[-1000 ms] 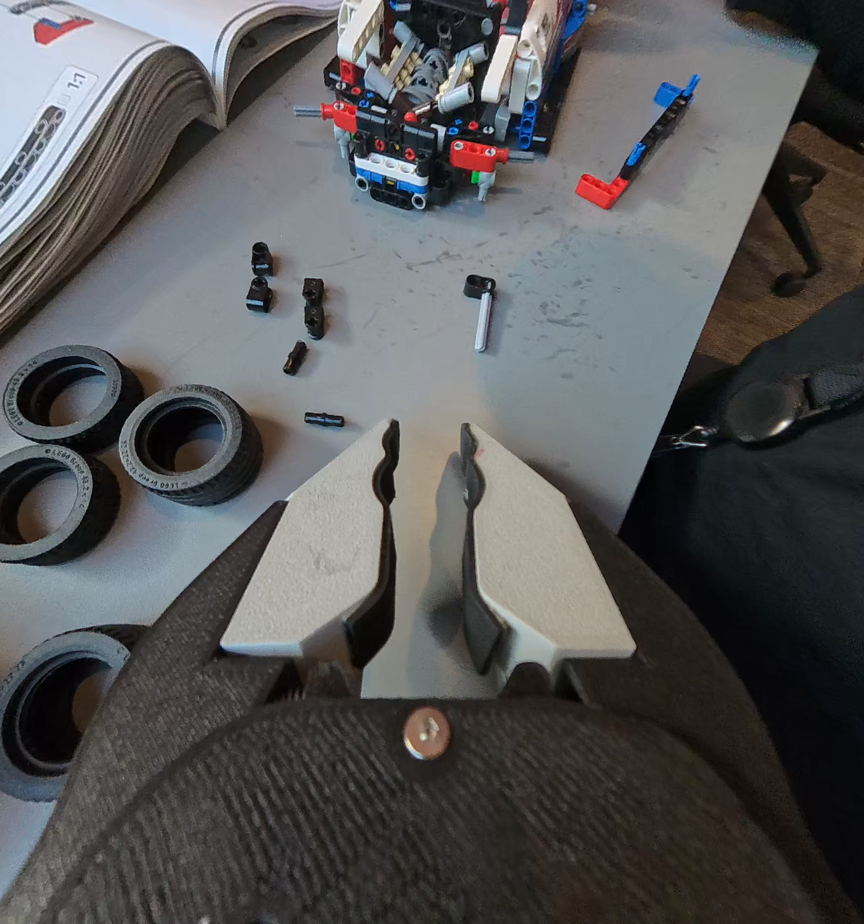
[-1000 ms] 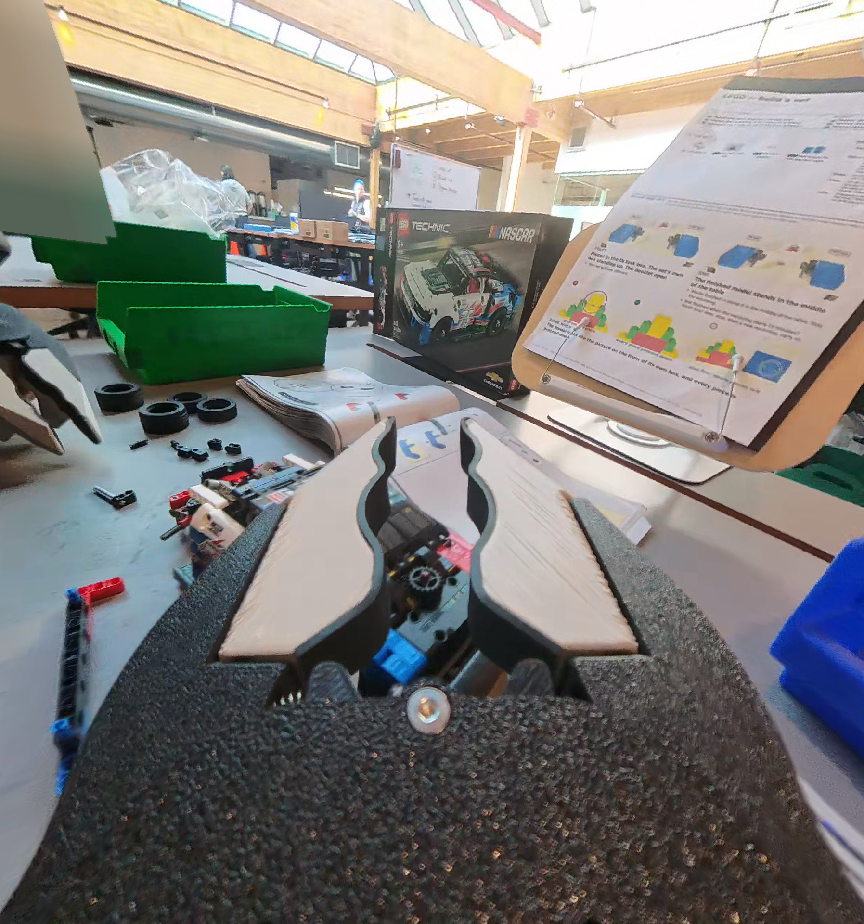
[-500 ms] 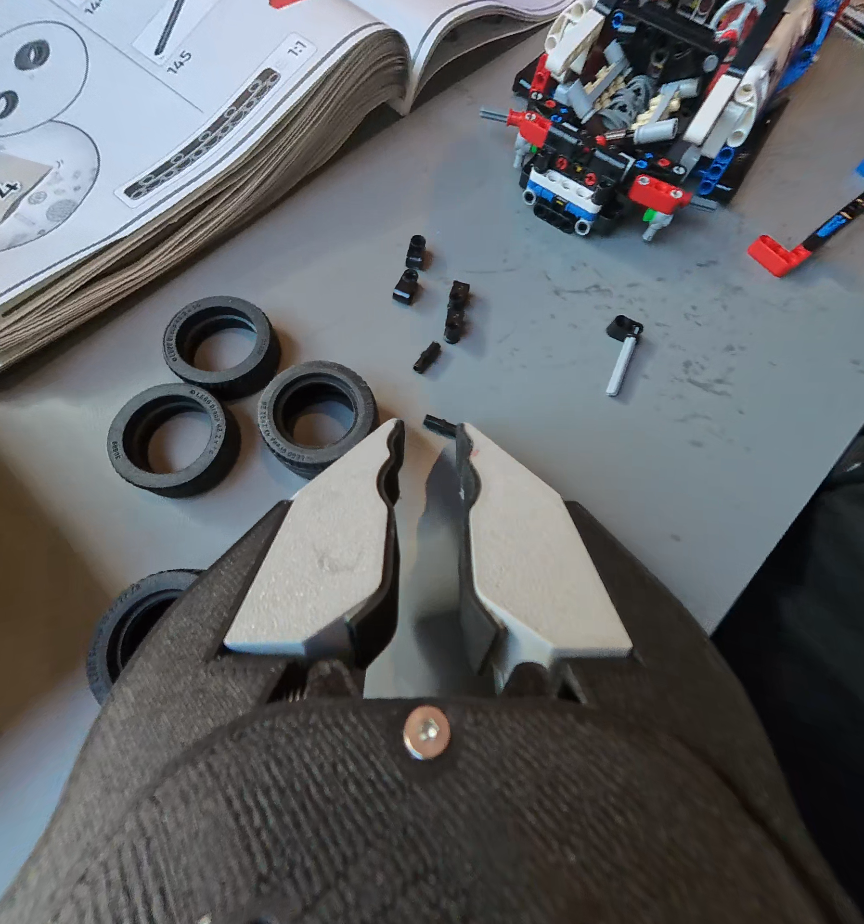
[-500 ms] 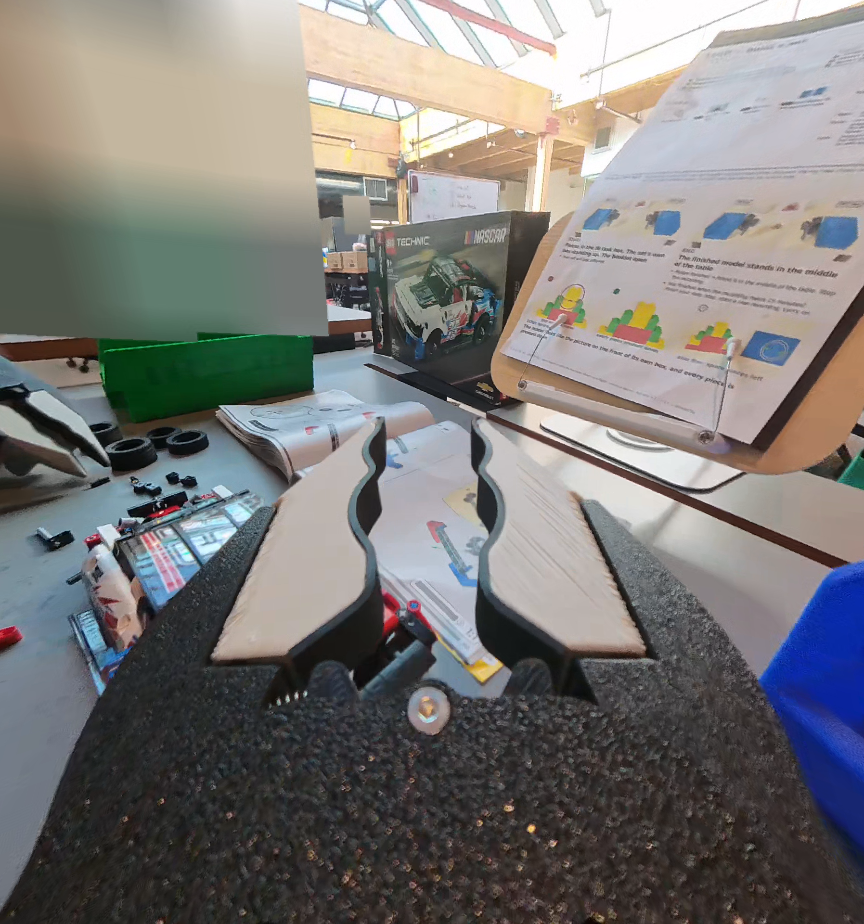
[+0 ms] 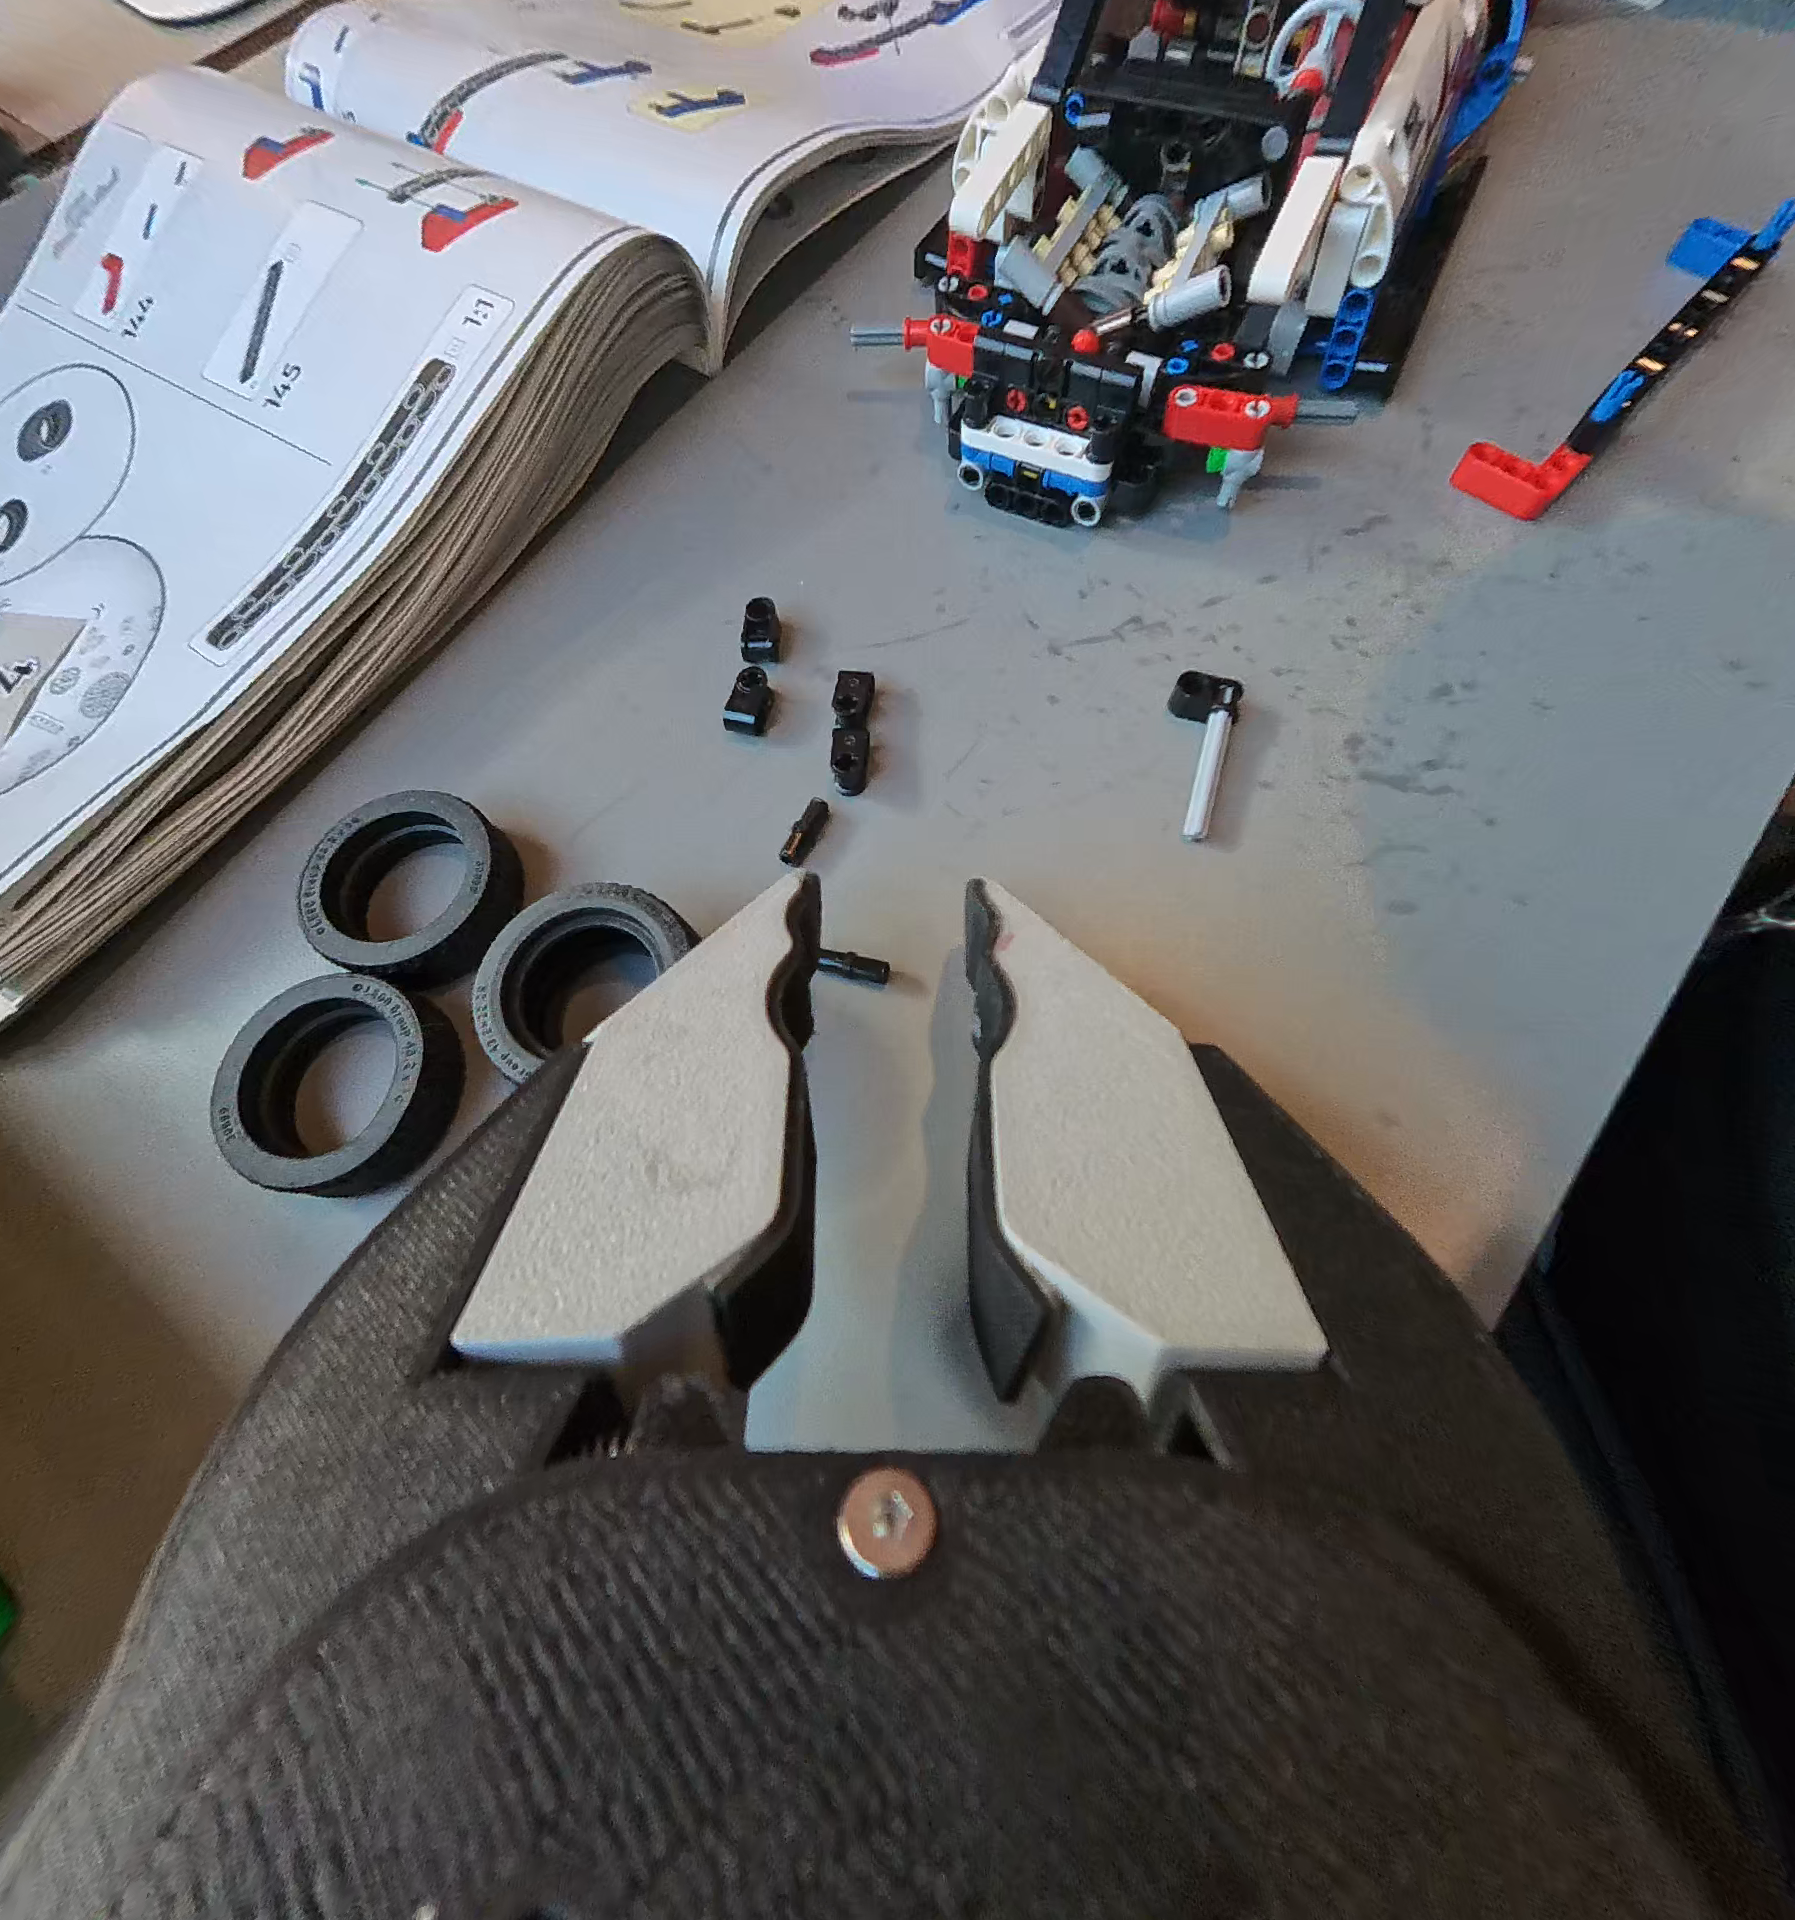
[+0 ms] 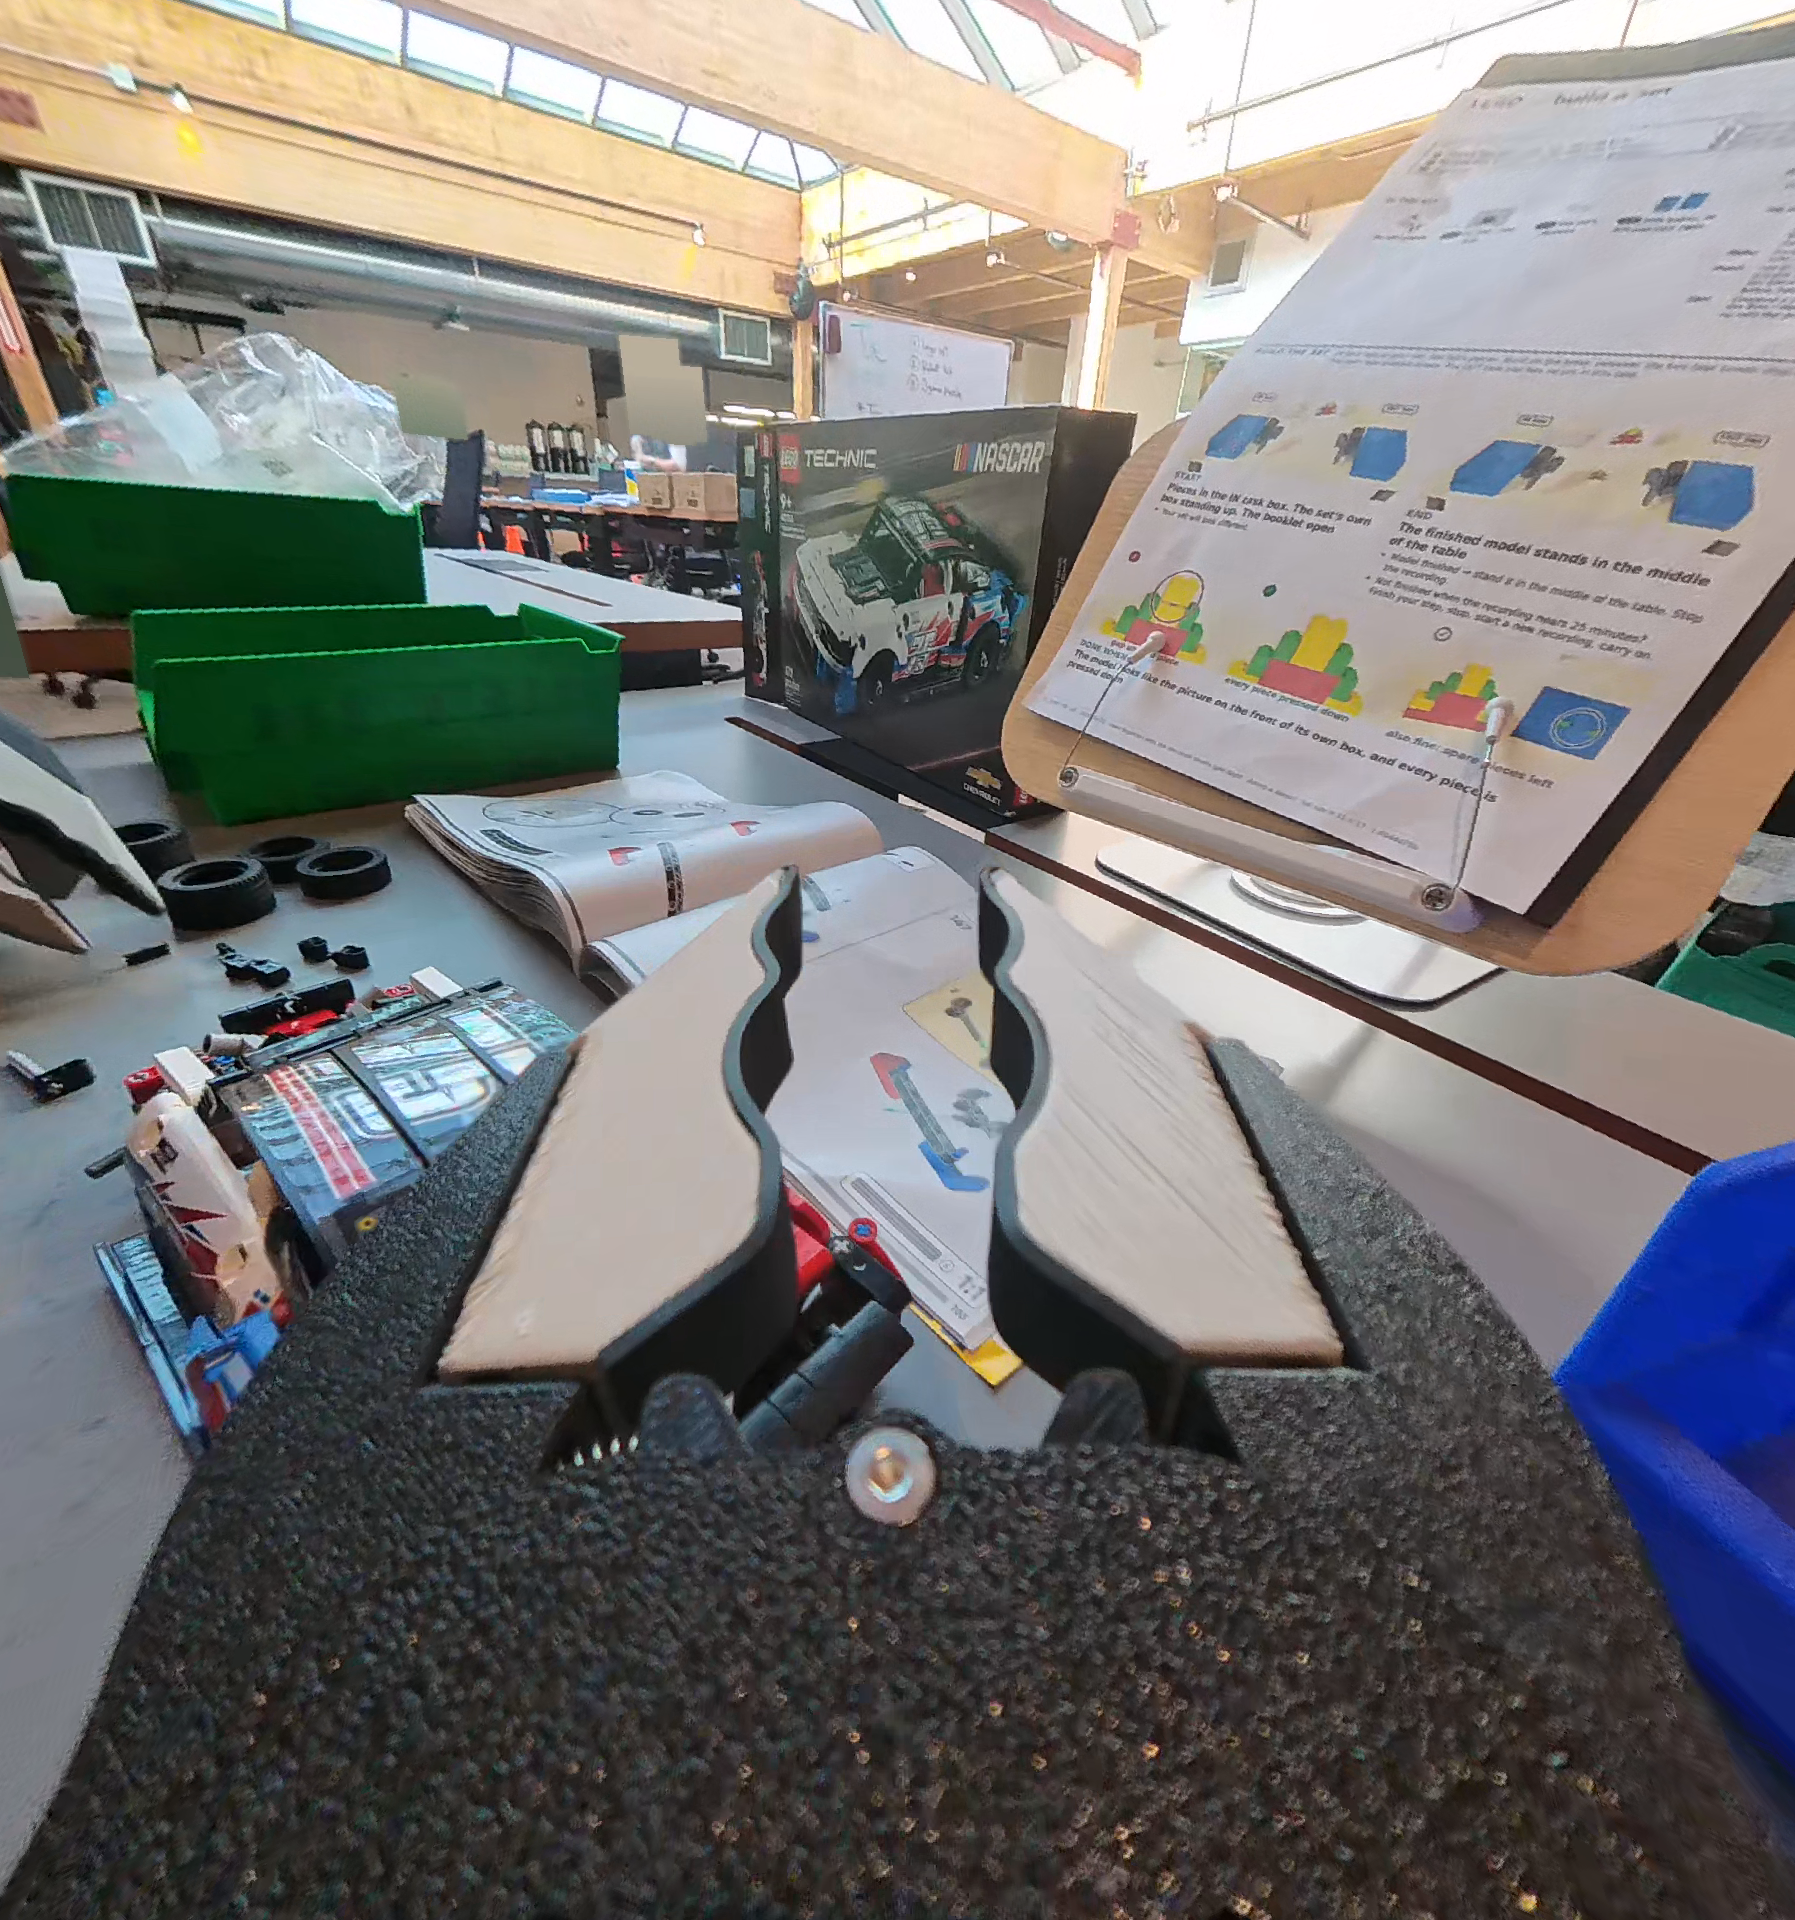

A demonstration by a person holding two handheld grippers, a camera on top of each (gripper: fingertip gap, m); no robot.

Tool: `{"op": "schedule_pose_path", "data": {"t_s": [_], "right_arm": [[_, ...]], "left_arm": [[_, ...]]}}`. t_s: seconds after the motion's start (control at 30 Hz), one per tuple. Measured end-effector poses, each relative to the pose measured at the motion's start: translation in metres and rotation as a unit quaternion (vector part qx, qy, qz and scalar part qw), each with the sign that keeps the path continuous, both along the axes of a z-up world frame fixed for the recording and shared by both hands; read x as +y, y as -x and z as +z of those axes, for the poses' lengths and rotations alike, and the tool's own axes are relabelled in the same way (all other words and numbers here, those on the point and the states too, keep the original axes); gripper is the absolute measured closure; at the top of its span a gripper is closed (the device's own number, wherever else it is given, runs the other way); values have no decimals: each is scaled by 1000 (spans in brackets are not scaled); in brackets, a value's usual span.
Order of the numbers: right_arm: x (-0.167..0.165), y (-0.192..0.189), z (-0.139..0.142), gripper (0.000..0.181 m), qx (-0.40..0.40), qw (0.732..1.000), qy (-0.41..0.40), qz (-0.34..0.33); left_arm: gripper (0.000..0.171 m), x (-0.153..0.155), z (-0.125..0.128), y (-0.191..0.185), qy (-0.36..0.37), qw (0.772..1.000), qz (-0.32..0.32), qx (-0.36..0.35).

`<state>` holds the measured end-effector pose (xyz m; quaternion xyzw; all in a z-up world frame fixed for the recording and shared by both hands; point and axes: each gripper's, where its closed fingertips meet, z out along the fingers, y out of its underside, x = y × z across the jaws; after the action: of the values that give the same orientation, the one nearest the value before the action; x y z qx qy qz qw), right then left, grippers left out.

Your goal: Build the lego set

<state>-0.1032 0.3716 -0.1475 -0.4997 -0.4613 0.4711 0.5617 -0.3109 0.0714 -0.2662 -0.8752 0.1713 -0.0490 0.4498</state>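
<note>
The left gripper (image 5: 888, 914) has pale grey wedge-shaped fingers (image 5: 664, 1132) with wavy black inner pads, set in a coarse black textured housing with one silver screw (image 5: 887, 1523). The right gripper (image 6: 888, 914) matches it, its fingers (image 6: 1142, 1174) tan-toned.

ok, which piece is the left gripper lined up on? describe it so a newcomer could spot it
Start at the three black tires below the open booklet on the grey table. Just right of them the left gripper hangs open. The short black pin lies flat between its fingertips, the loose black piece nearest the person, apart from the cluster of chunkier black connectors farther up.
</note>
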Motion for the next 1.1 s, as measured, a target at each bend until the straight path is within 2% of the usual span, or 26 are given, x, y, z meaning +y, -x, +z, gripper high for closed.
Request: {"op": "schedule_pose_path", "data": {"t_s": [0.13,0.4,0.7,0.87,1.1], "right_arm": [[10,1,-10,148,-14,1000,10,-16],[18,1,-18,148,-26,999,19,-26],[15,10,-22,152,-37,999,17,-9],[10,15,-23,151,-39,999,19,2],[7,17,-20,151,-39,999,16,6]], "left_arm": [[140,0,5,1,-16,1000,2,-5],[139,-3,5,-7,-13,1000,-25,-12],[139,0,26,10,-79,996,26,-34],[139,3,29,19,-81,994,46,-59],[143,5,29,23,-86,993,57,-55]]}}
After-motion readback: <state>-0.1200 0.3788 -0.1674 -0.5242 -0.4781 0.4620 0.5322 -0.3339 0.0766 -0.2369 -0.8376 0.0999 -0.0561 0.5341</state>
